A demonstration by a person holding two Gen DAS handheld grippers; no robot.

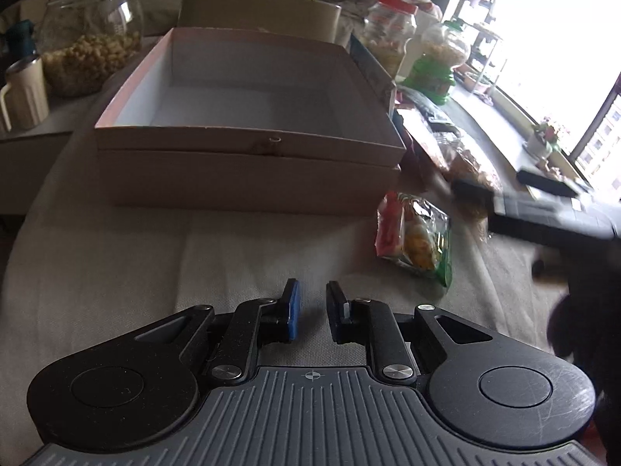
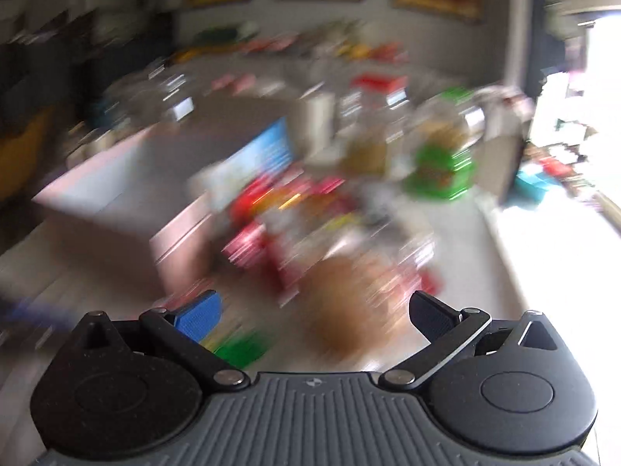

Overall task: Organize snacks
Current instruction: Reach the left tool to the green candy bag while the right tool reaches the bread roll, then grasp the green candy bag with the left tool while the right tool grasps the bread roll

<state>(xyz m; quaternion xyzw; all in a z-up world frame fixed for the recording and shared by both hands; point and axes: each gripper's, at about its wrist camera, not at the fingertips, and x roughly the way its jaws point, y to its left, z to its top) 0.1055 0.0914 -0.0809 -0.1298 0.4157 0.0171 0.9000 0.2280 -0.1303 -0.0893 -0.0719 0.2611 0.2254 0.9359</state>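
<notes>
While the left gripper (image 1: 312,310) hangs nearly closed and empty over bare cloth (image 1: 116,272), the open box (image 1: 248,124) sits ahead of it to the left, and a snack packet (image 1: 415,233) lies ahead to its right, clear of the box's corner. The right gripper (image 2: 314,314), wide open and empty, faces blurred snacks (image 2: 310,225).

No legible text anywhere.

Pink-rimmed box (image 1: 248,116), white inside; red, yellow and green snack packet (image 1: 417,233); red-lidded jar (image 1: 390,35); beige cloth on the tabletop (image 1: 155,256).
</notes>
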